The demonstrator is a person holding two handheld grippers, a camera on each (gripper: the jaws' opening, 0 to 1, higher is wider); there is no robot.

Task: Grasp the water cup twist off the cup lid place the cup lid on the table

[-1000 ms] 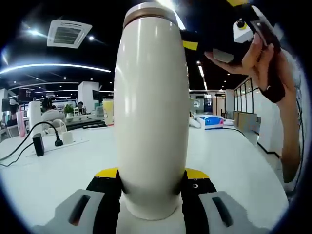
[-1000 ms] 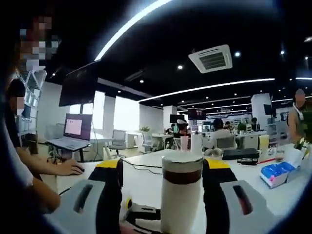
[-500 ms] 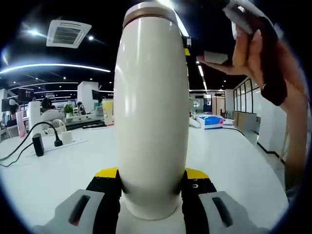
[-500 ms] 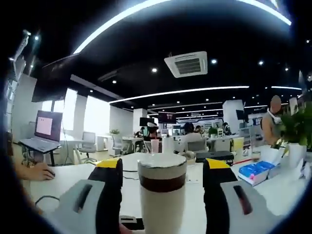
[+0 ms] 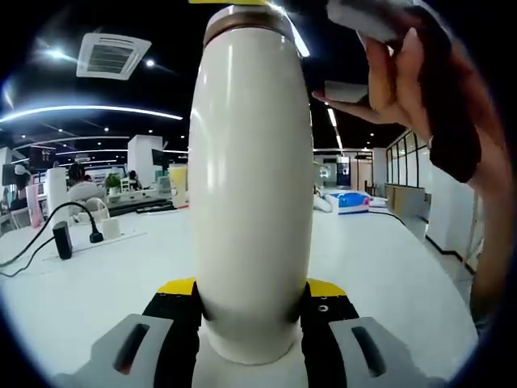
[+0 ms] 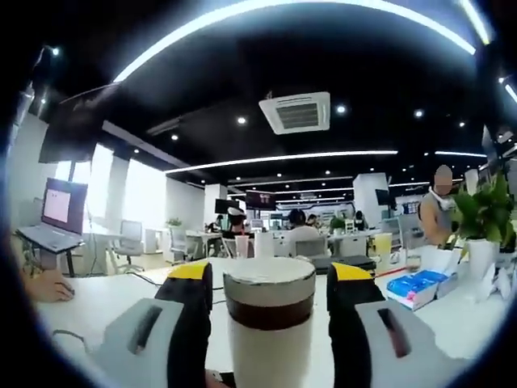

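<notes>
A cream water cup (image 5: 250, 202) stands upright on the white table (image 5: 388, 275), and my left gripper (image 5: 250, 301) is shut on its lower body. A brown ring circles its top. Above and to the right of that top, a hand (image 5: 420, 89) holds my right gripper. In the right gripper view the cup lid (image 6: 268, 281), pale on top with a brown band under it, sits between the jaws of my right gripper (image 6: 268, 273). Those jaws stand open, with a thin gap to the lid on each side.
A black plug and cable (image 5: 73, 234) lie at the table's left, and a blue pack (image 5: 355, 200) sits far back. Around the table are a laptop (image 6: 48, 218), a person's hand (image 6: 44, 287), a blue pack (image 6: 412, 287) and a potted plant (image 6: 477, 218).
My right gripper has come in over the cup's top; the lid now looks larger and the jaws have narrowed towards it. The left gripper's hold on the cup is unchanged.
</notes>
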